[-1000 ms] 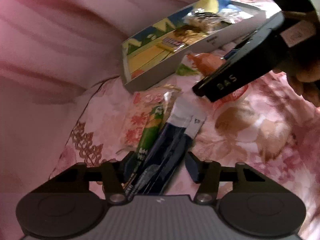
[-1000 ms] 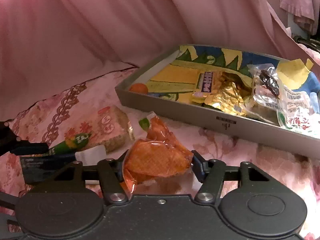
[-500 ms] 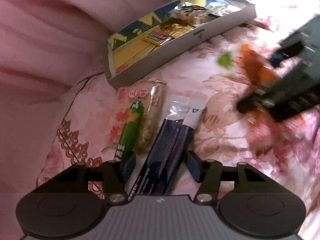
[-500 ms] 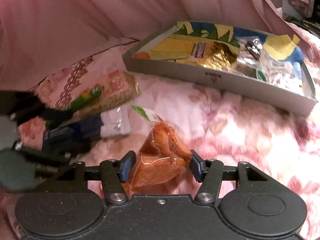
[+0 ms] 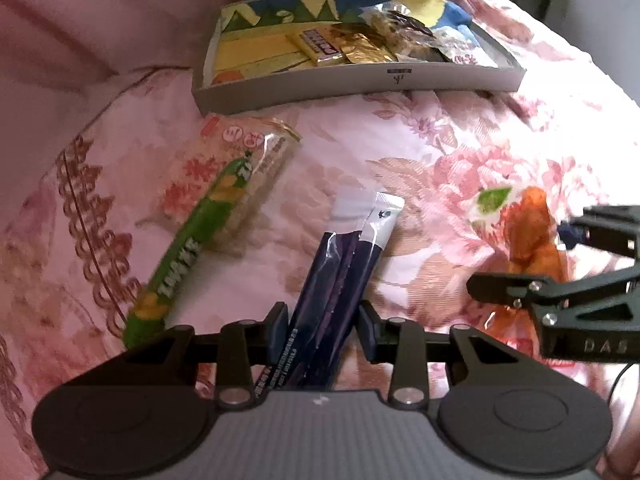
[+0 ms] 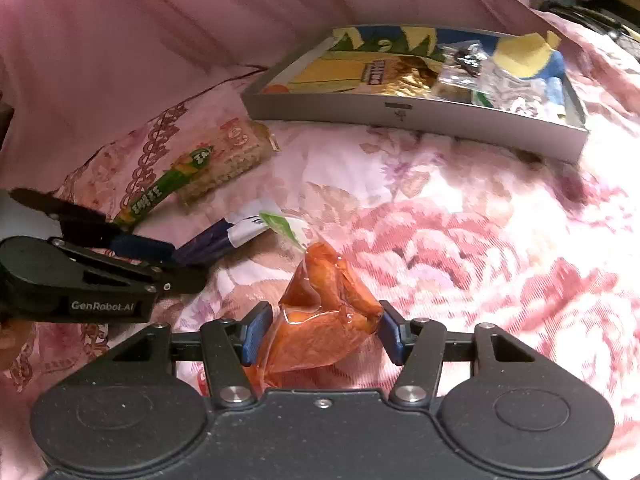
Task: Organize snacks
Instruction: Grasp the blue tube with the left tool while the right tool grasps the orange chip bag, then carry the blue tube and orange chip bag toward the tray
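A grey tray [image 5: 360, 88] with a colourful floor holds several wrapped snacks at the far side of the floral bedspread. Two dark blue stick packets [image 5: 340, 264] lie between the jaws of my left gripper [image 5: 323, 332]. Those jaws are closing, with narrow gaps still showing beside the pads. To the right, my right gripper [image 6: 322, 332] is shut on a clear bag of orange snacks [image 6: 320, 320] and holds it just above the cloth. A green stick pack [image 5: 200, 232] lies across a clear-wrapped cereal bar [image 5: 248, 156], left of the blue packets.
Pink curtain cloth [image 6: 160, 20] hangs behind and to the left of the tray. The right gripper [image 5: 520, 260] reaches in from the right edge of the left wrist view. Bare bedspread [image 6: 460, 220] stretches between the bag and the tray.
My right gripper has carried the orange bag back from the tray's front wall towards the near right. My left gripper has rolled, and its jaws have narrowed around the blue packets.
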`<state>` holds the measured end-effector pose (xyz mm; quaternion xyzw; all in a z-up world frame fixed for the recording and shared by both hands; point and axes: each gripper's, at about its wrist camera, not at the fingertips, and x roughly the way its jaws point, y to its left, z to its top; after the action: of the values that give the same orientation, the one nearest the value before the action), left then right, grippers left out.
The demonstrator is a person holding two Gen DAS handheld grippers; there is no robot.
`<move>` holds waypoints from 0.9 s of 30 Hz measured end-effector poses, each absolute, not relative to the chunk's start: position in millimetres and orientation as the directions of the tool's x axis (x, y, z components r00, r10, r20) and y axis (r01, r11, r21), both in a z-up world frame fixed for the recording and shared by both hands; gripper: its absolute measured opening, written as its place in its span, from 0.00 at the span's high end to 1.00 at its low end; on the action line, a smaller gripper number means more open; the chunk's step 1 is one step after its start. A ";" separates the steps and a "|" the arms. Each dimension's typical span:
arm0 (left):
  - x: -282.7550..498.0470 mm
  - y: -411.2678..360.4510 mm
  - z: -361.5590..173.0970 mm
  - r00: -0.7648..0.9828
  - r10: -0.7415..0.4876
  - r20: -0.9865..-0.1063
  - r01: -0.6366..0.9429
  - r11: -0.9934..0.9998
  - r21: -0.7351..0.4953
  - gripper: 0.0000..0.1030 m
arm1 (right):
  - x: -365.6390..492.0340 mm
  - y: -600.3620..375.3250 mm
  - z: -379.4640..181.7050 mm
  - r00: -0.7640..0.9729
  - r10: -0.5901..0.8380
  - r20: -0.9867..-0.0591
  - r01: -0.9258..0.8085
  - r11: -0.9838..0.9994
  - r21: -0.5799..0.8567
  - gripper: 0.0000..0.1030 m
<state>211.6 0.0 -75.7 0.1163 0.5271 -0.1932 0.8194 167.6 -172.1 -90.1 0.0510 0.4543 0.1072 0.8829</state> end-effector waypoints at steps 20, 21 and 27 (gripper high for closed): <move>201.0 5.0 -65.5 0.338 -0.360 -0.870 0.329 0.911 -0.249 0.65 | 149.9 -172.3 -82.3 0.626 0.153 -0.765 -0.136 0.987 0.086 0.62; 200.8 4.8 -64.7 0.344 -0.364 -0.865 0.328 0.910 -0.253 0.66 | 149.2 -172.9 -80.0 0.638 0.153 -0.755 -0.135 0.987 0.086 0.62; 202.2 7.8 -58.2 0.381 -0.386 -0.840 0.311 0.909 -0.277 0.69 | 150.2 -183.7 -71.2 0.684 0.154 -0.713 -0.092 0.988 0.124 0.62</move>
<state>202.2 7.8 -58.2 -0.0366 0.5151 -0.2098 0.8302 150.2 -183.7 -71.2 0.0392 0.3916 0.0671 0.9169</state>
